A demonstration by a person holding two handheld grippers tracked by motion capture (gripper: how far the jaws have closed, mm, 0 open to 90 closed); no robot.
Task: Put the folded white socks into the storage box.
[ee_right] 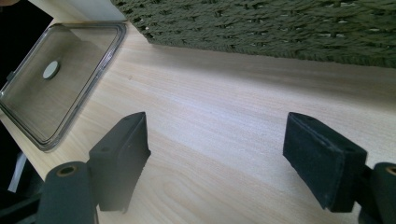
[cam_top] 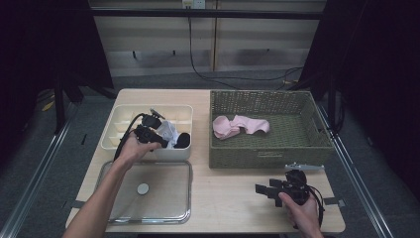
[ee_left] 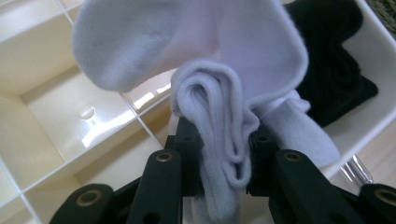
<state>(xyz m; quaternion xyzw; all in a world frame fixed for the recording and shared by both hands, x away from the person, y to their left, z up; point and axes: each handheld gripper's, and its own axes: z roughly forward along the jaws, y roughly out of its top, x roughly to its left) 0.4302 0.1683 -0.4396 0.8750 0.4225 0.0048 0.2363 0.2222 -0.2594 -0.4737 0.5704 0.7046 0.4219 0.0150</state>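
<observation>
Socks are being sorted: left claw (ee_left: 223,149) pinches a folded white sock (ee_left: 219,140) above the divided box (cam_top: 115,130), while right claw (ee_right: 224,158) waits wide over the desk (ee_right: 224,93).

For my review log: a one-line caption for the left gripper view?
Left claw clamps white sock over cream divided organizer.

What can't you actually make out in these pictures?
- White sock: left gripper view, its lower end hidden between the left gripper's closed jaws.
- Black sock: partly covered by the white sock; cut by the top edge.
- Divided box: high view, the hand blocks several compartments.
- Pink socks in the basket: too small to count.
</observation>
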